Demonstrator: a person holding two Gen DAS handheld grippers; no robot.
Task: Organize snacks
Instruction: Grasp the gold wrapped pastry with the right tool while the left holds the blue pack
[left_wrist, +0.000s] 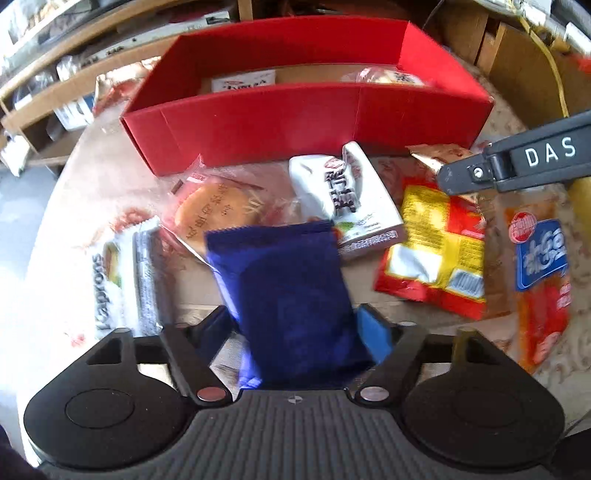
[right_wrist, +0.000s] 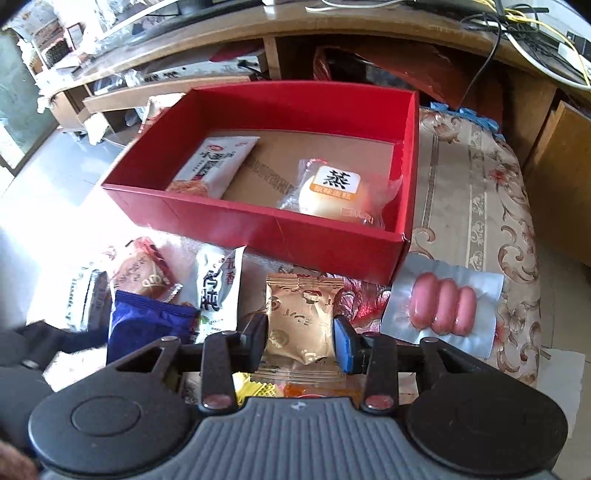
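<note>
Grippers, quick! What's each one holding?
Left gripper: shut on the dark blue foil snack packet.
Right gripper: shut on the tan foil pastry packet.

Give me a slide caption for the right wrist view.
Right tongs gripping a gold snack packet before the red box.

Bright daylight is washing over the floral tablecloth at left; wooden shelves are standing far behind, cables trailing at right.

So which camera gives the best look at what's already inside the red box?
The right wrist view: it looks down into the red box, showing a white packet and a wrapped bun. The left wrist view sees only their tops over the wall.
</note>
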